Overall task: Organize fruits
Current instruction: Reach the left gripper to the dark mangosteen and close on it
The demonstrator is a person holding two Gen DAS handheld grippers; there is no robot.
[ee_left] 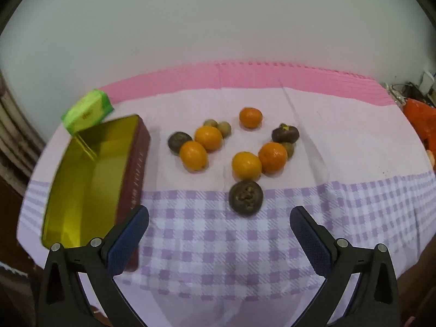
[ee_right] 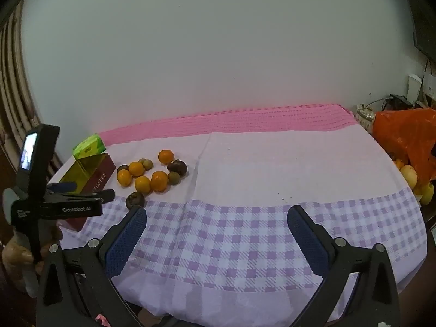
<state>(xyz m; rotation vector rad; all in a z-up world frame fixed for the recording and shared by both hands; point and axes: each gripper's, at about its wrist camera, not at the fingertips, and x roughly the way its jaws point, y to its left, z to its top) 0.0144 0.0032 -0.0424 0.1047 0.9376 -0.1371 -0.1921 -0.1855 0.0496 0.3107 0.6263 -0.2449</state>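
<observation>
Open left gripper [ee_left: 219, 226] above dark fruit [ee_left: 246, 196]

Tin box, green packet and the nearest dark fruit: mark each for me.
Tin box [ee_left: 90, 174], left wrist view, on its gold inner floor.
Green packet [ee_left: 87, 113], left wrist view, on its top face.
Nearest dark fruit [ee_left: 246, 196], left wrist view, on its upturned end.
</observation>
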